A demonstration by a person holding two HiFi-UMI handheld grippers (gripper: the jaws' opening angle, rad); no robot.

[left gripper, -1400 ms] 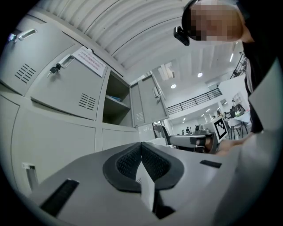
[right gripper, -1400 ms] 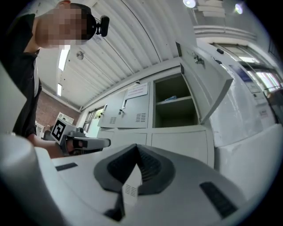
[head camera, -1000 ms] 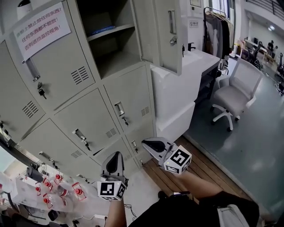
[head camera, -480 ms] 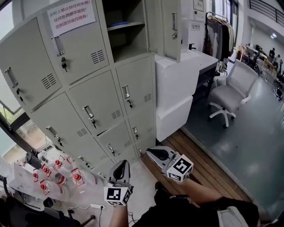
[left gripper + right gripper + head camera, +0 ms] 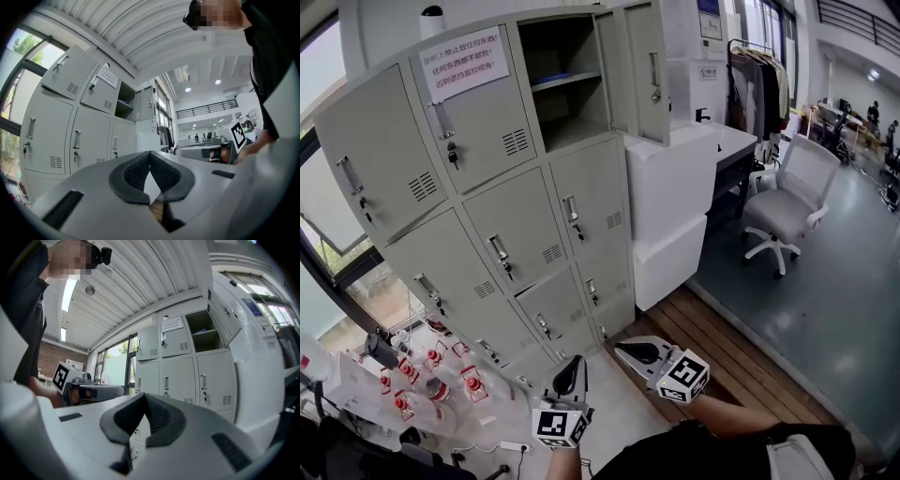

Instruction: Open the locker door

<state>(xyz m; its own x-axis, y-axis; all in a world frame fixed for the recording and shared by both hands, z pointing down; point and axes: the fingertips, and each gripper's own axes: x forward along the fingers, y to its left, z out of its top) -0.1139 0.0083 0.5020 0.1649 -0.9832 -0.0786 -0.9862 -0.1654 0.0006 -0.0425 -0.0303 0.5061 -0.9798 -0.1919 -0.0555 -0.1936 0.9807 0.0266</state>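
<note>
Your left gripper (image 5: 573,362), right gripper (image 5: 621,349): jaws pressed together, nothing held, both low, well apart from pale grey metal locker bank (image 5: 534,234). Top-right pale grey locker door (image 5: 649,70) stands open.

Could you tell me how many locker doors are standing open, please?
1: the top-right locker door, swung out to the right. The others look shut, though the lowest ones are partly hidden.

Clear air ahead of the fingers: left gripper (image 5: 574,366) and right gripper (image 5: 623,349) hang low, well short of the lockers (image 5: 525,216). High beyond the fingertips, the open locker door (image 5: 649,70) juts outward. Right of the fingers, white cabinets (image 5: 675,187) block the way; to their left, bottles (image 5: 431,375) crowd the floor.
</note>
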